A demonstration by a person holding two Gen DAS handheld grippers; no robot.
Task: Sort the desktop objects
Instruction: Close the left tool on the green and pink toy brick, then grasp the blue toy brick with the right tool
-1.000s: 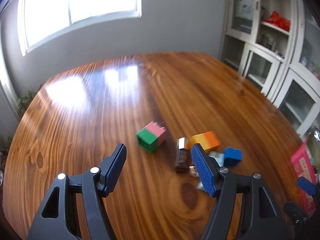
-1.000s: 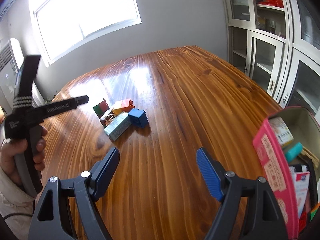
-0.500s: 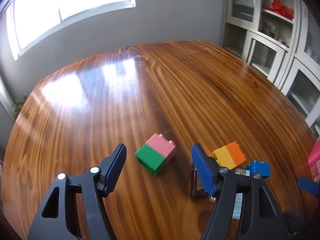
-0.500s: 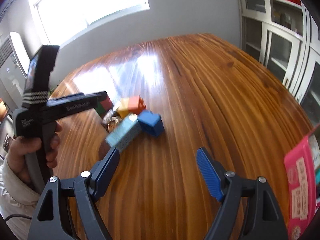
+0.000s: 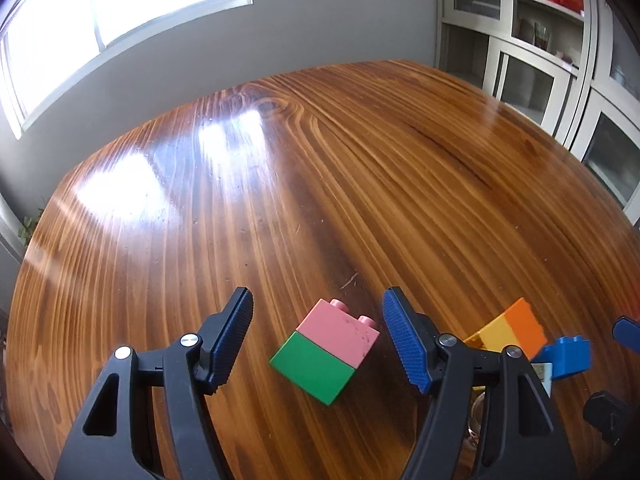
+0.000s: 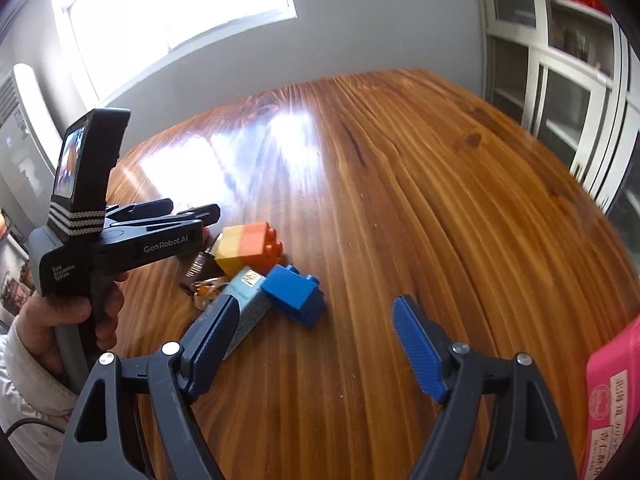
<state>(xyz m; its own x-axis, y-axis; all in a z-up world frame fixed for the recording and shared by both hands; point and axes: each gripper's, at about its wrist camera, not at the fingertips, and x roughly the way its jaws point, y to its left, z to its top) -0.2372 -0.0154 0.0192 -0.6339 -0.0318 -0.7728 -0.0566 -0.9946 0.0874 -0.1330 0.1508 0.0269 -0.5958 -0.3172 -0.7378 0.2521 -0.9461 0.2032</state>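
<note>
Left wrist view: left tool (image 5: 316,336) wide, empty, now lowered over the pink-green brick (image 5: 326,354), earlier far ahead; grasp likely next. Just right: one yellow-orange brick (image 5: 510,330), one blue brick (image 5: 566,356).

Right wrist view: right tool (image 6: 316,344) wide, empty, closer to the bench (image 6: 400,168) pile; one small box (image 6: 246,292).

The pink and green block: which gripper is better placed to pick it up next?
Left. The pink and green block lies between the open left gripper. The right gripper is open near the blue block.
</note>
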